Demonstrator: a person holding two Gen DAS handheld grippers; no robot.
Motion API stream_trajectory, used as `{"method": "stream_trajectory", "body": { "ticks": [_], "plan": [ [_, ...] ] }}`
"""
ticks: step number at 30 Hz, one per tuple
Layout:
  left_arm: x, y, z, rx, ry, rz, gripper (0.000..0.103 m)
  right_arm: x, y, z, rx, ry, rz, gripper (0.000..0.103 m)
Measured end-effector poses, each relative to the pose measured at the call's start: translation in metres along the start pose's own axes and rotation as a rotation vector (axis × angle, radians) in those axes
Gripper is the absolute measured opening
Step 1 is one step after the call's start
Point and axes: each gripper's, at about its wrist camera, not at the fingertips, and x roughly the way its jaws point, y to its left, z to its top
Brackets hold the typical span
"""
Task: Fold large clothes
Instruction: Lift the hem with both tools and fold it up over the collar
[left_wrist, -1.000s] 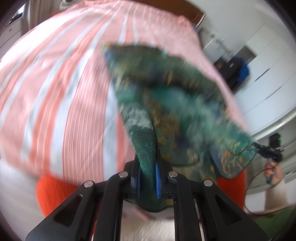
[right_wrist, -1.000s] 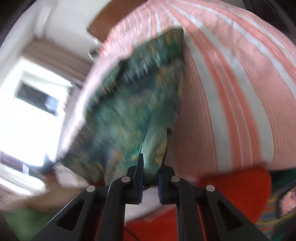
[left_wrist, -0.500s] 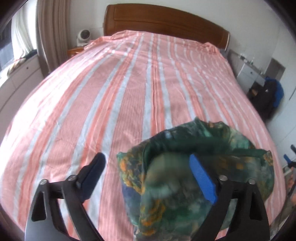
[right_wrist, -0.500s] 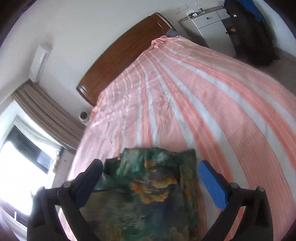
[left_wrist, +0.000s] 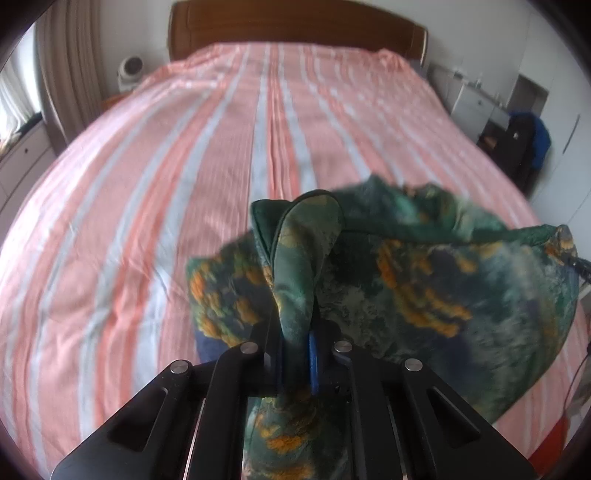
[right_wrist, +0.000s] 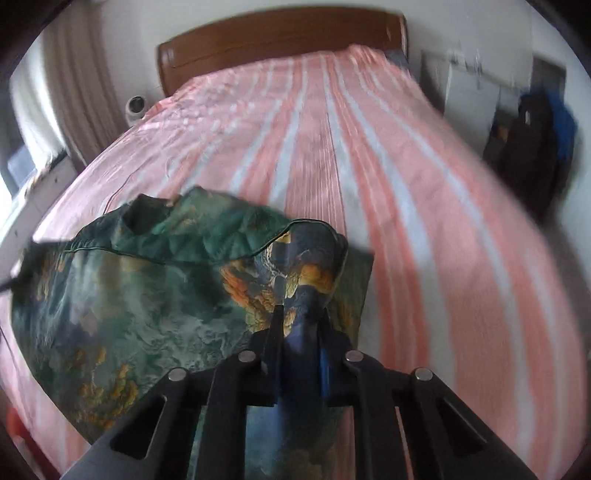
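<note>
Over the foot of the striped bed (left_wrist: 155, 206), both grippers point toward 12 o'clock, level with the headboard (right_wrist: 280, 40). The left gripper (left_wrist: 295, 354) and the right gripper (right_wrist: 299, 354) are each clenched on a bunched edge of the green printed garment (left_wrist: 461, 280), which sags between them above the bedspread. Half a second ago both sets of fingers were spread wide around loose cloth. The garment's lower part is cut off, its print blurred.

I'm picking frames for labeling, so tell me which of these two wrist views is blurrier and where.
Right wrist view: motion smear across the striped bedspread and right-side furniture; green patterned garment near the tongs stays fairly sharp. Left wrist view: milder blur, garment soft, bedspread clearer. Both show fisheye bending.
</note>
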Motion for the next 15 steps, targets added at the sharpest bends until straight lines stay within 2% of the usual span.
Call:
{"method": "stream_trajectory", "body": {
  "ticks": [2,4,6,8,10,12,14,15],
  "plan": [
    [-0.021,0.002,0.019,-0.017,-0.067,-0.007,0.008,-0.029,0.010,0.019,-0.045,-0.094,-0.002,0.014],
    [-0.029,-0.001,0.036,-0.007,-0.126,0.027,0.008,-0.042,0.013,0.042,-0.046,-0.165,0.002,0.014],
    [-0.016,-0.007,0.056,0.009,-0.175,0.090,0.008,-0.036,0.017,0.063,-0.025,-0.205,-0.004,0.014],
    [0.008,-0.007,0.065,0.001,-0.185,0.130,0.009,-0.017,0.015,0.079,0.022,-0.224,-0.004,0.014],
    [0.044,0.001,0.065,-0.035,-0.147,0.152,0.009,0.022,0.008,0.088,0.081,-0.211,-0.014,0.014],
    [0.089,0.007,0.051,-0.020,-0.080,0.203,0.009,0.058,0.004,0.085,0.126,-0.167,-0.021,0.014],
    [0.117,0.013,0.029,-0.008,-0.037,0.206,0.011,0.098,0.003,0.071,0.124,-0.090,-0.047,0.014],
    [0.126,0.017,0.014,-0.017,-0.051,0.190,0.011,0.124,0.001,0.056,0.128,-0.038,-0.033,0.015]
  ]
}}
